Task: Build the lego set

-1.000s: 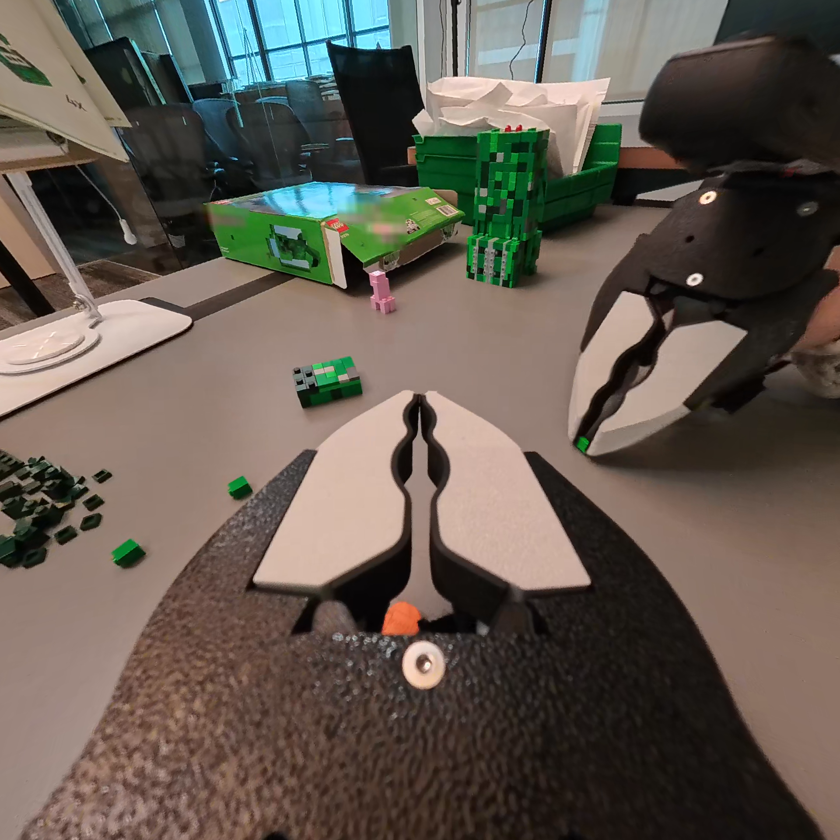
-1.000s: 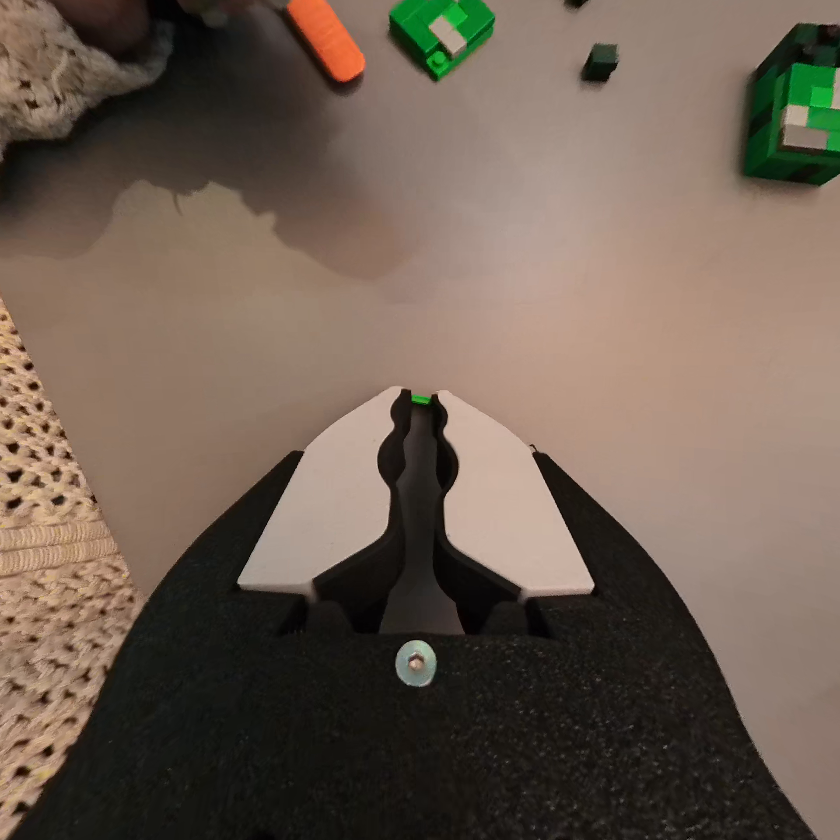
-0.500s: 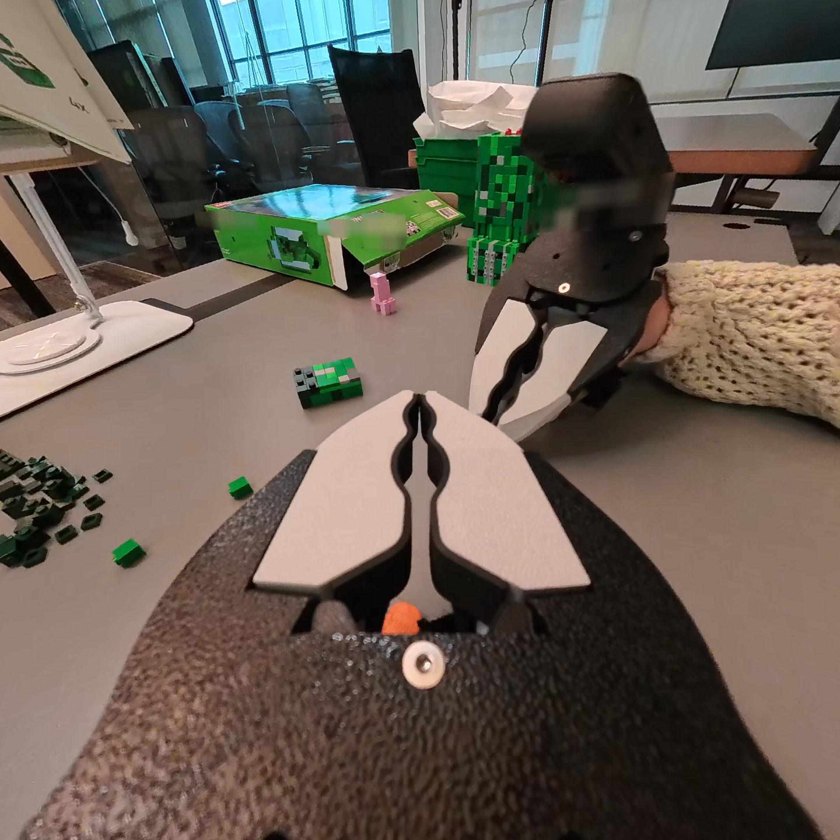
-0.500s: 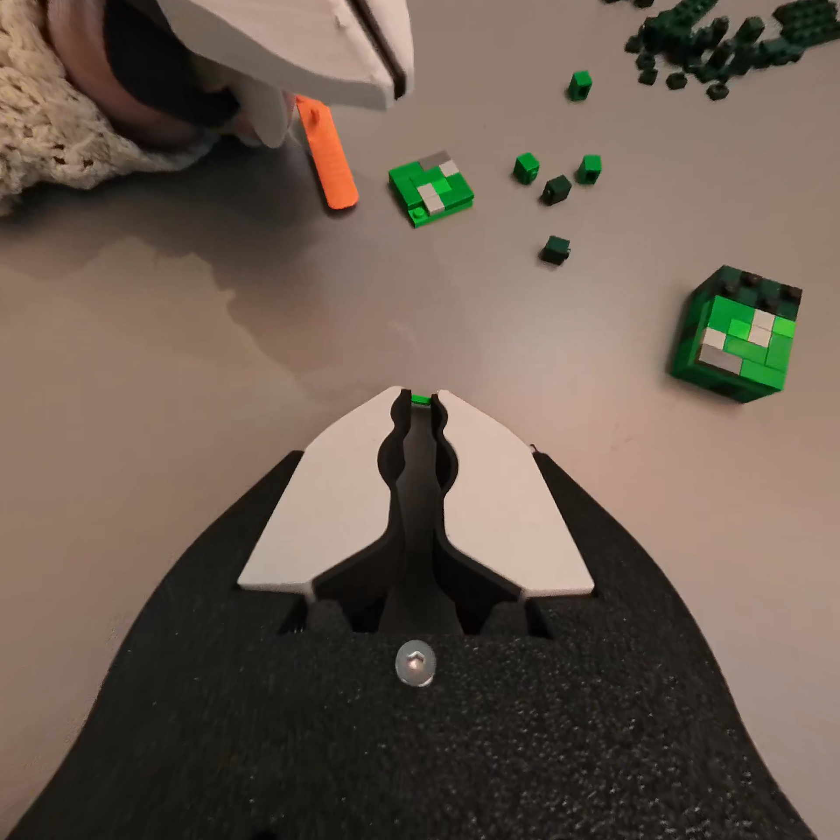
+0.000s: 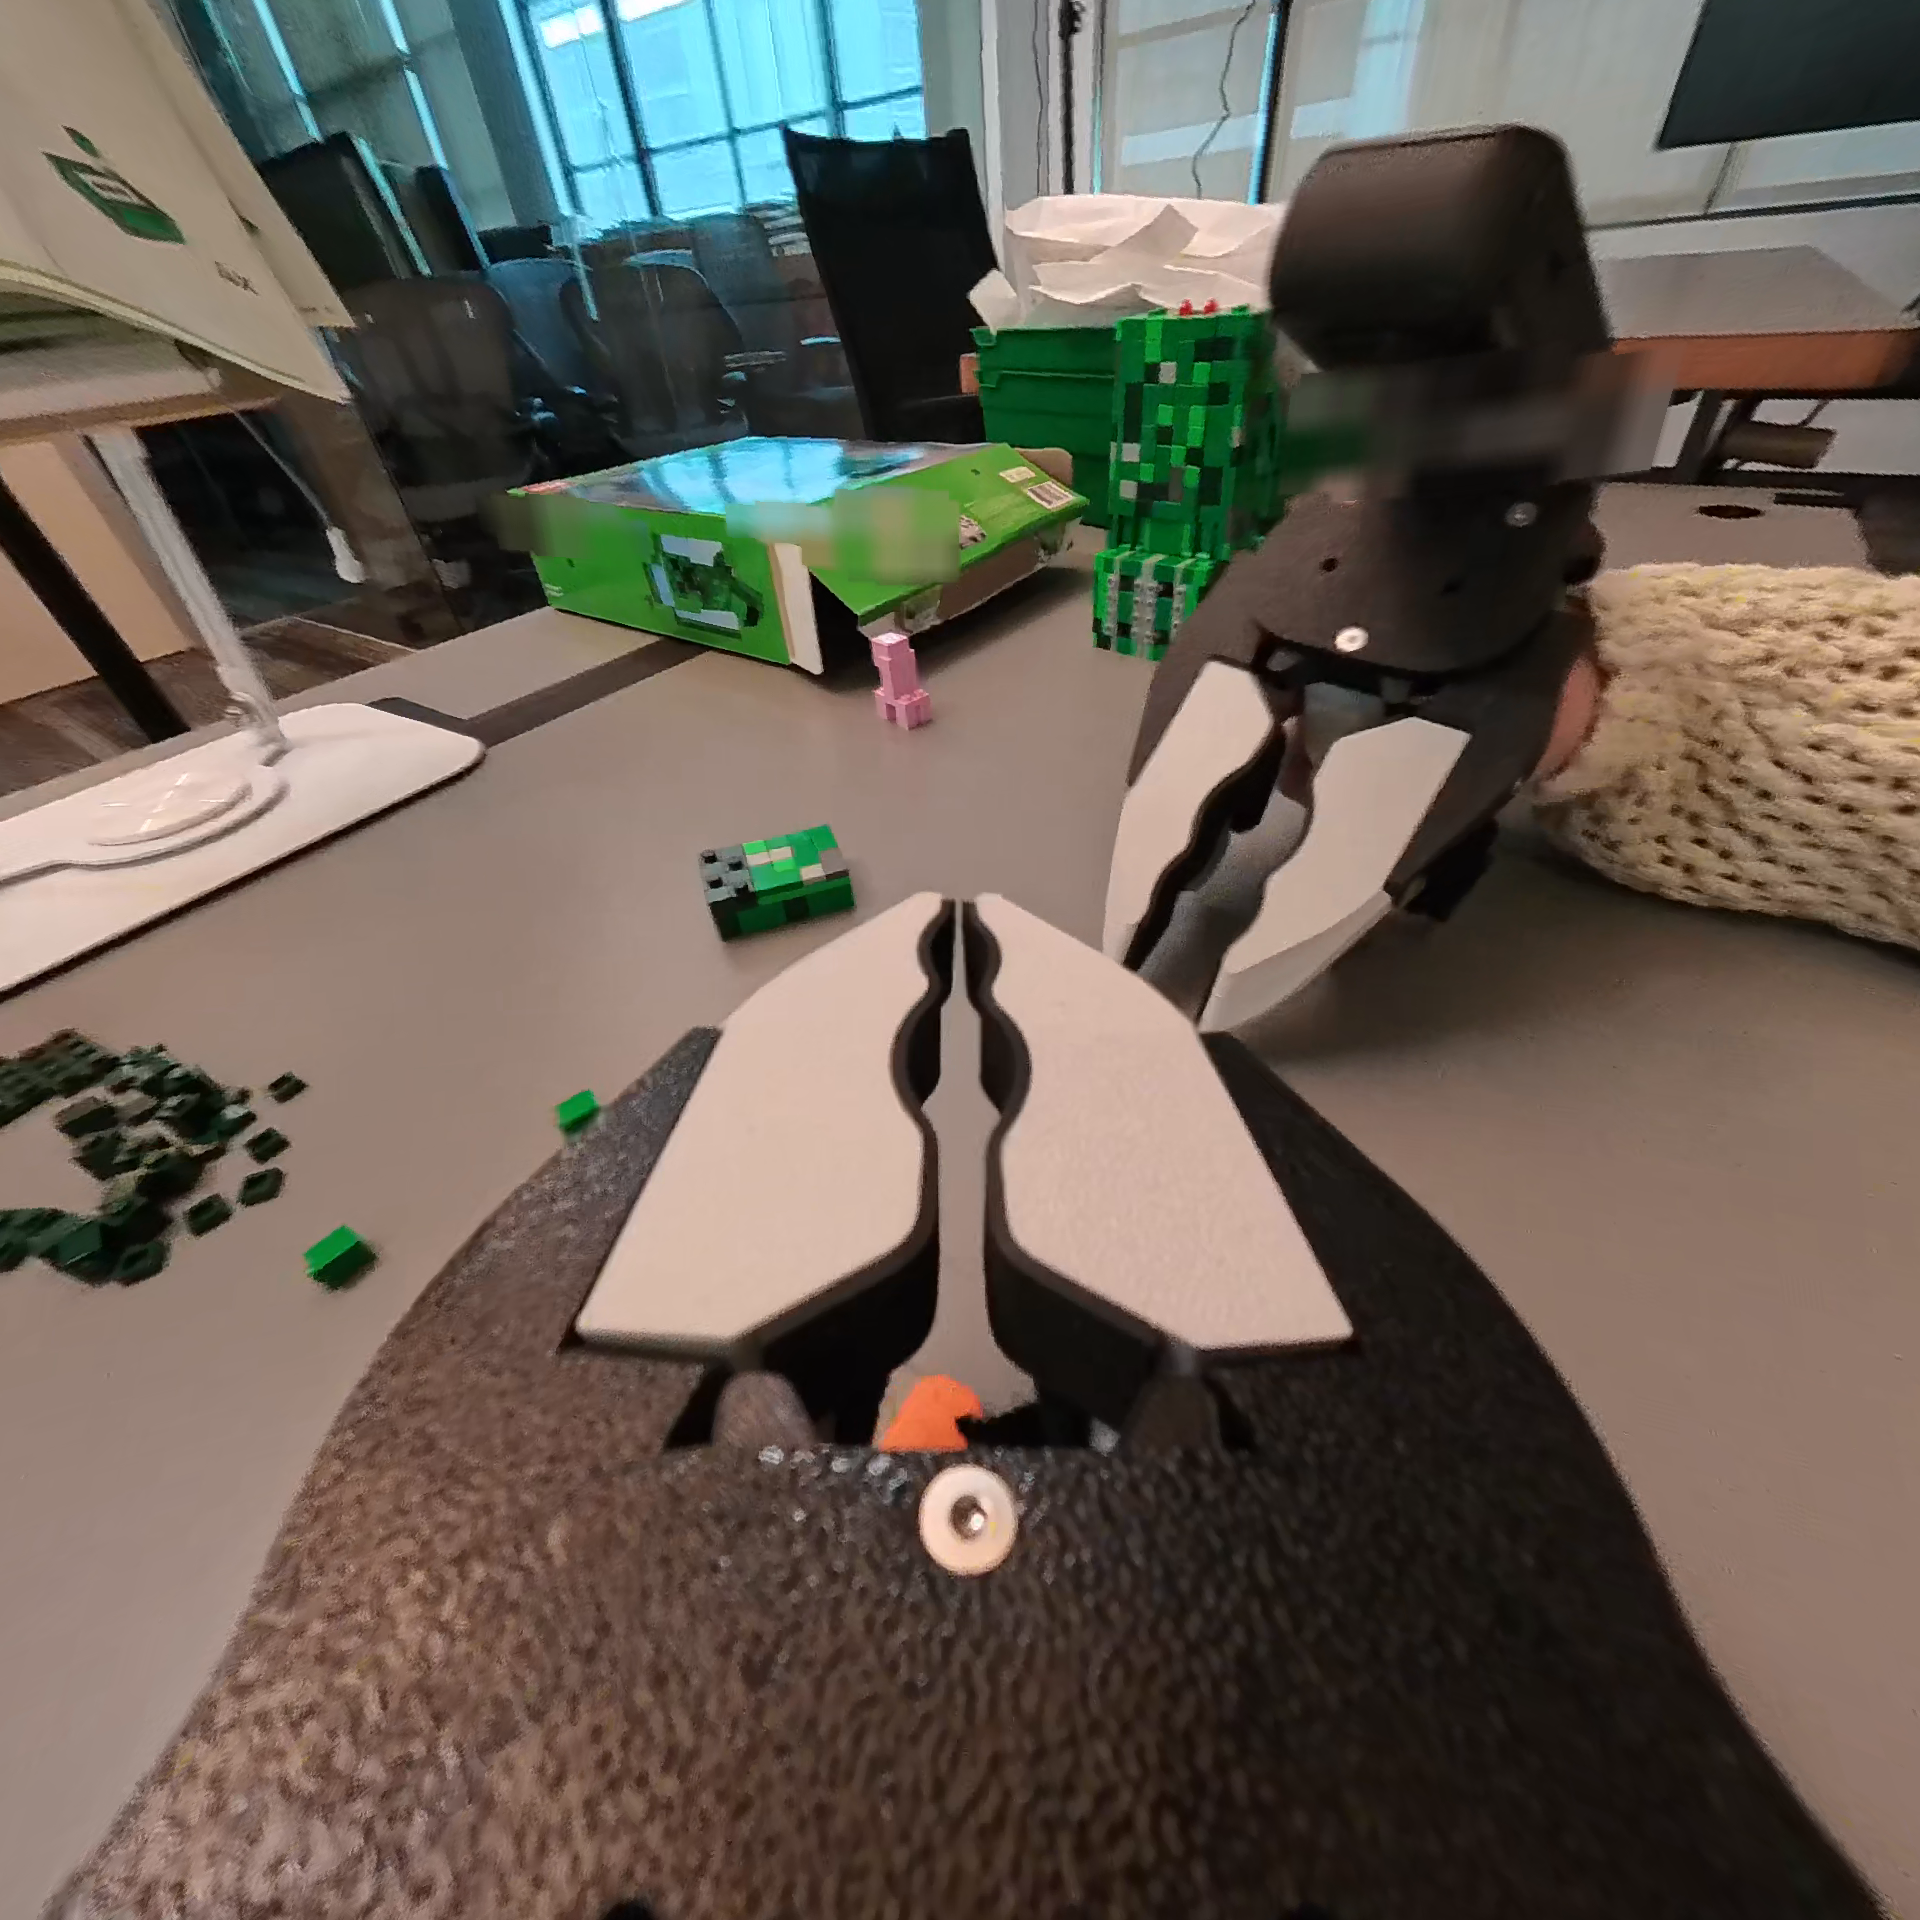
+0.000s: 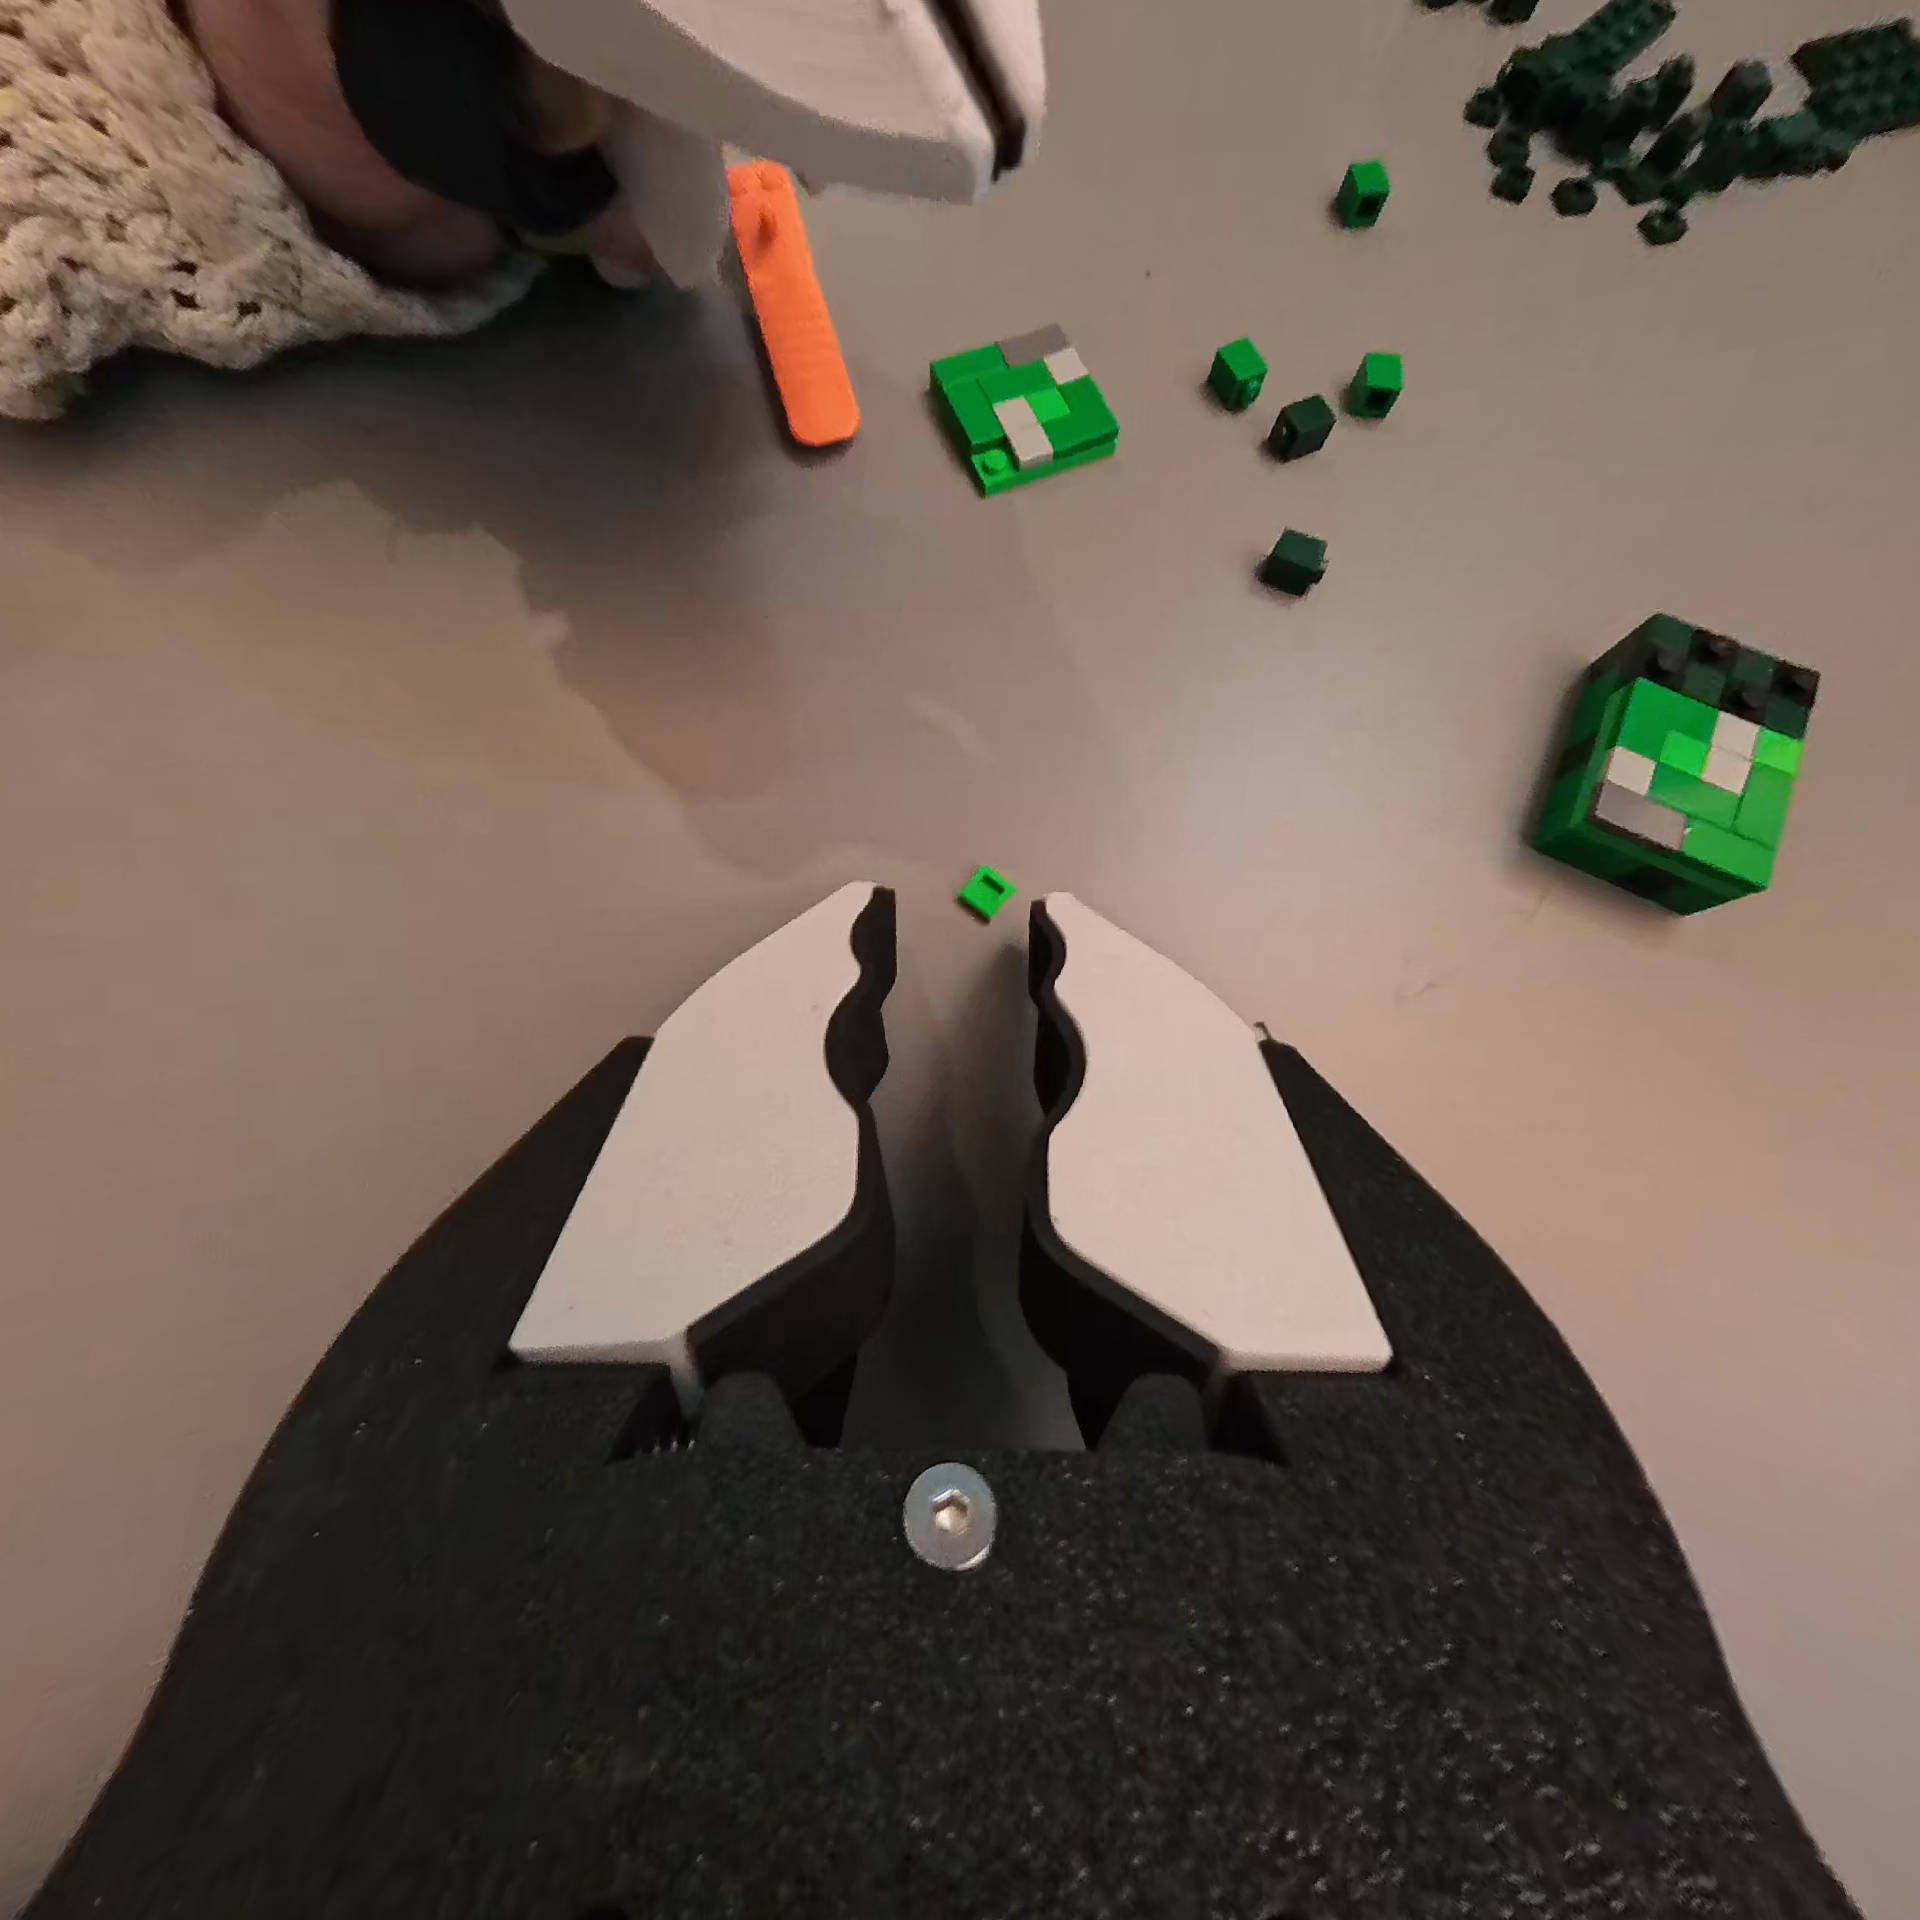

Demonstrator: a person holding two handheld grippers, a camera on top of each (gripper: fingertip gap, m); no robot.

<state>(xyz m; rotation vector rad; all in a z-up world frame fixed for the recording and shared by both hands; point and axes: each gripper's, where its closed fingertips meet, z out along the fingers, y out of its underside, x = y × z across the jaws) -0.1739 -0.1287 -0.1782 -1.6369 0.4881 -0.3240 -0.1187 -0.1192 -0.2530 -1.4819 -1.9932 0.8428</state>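
Your tiny bright-green plate (image 6: 984,894) is lying loose on the desk (image 6: 416,790), right off the tips of your right gripper (image 6: 961,914), whose jaws stand apart with nothing between them. It looks as if that piece is free and waiting to be taken up or placed.

From that plate, at 12 o'clock sits the flat green-and-grey panel (image 6: 1023,407), with one stud still bare at its near corner, so it may want another tile. Just beside it at 11 o'clock lies the orange brick separator (image 6: 792,312), partly under your left gripper (image 5: 957,914), whose jaws are together and empty as far as the left wrist view shows. At 3 o'clock rests the chunky green cube section (image 6: 1683,764), tipped on its side, dark studs showing along its far edge. Between 1 and 2 o'clock you have a few single green bricks (image 6: 1299,421), and farther out the dark-green pile (image 6: 1683,99), blurred.

In the left wrist view, well beyond all this, at 12 o'clock, a tall green blocky figure (image 5: 1190,488) stands finished-looking by the open green box (image 5: 790,540), with a small pink figure (image 5: 899,681) in front of the box and a green bin of white paper (image 5: 1049,395) behind.

Judging by the pile, you have plenty left: two sub-sections started, many loose pieces unplaced.
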